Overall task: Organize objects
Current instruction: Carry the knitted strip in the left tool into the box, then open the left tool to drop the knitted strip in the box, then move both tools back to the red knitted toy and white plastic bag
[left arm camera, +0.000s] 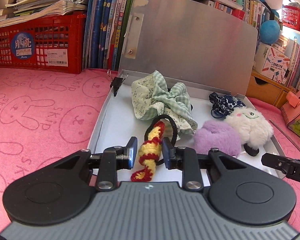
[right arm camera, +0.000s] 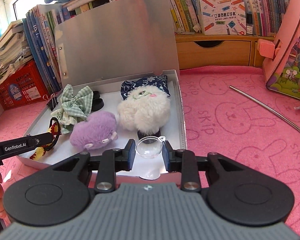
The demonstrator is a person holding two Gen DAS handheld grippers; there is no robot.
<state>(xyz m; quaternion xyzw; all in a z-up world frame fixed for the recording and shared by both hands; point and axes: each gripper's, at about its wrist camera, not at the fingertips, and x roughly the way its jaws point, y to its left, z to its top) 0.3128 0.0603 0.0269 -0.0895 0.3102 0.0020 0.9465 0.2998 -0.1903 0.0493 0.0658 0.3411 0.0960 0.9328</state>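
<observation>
Over box | left claw grips crochet tie (tail hidden) | right claw grips clear dome

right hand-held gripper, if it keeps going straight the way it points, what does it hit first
Probably the white fluffy plush lying in the open metal box. The right hand-held gripper is shut on a clear plastic dome, and the plush's dark base sits just beyond that dome. Depth is hard to judge through the fisheye.

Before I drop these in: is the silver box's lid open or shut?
Open. The lid stands upright behind the silver box, leaving the hair accessories inside exposed.
</observation>
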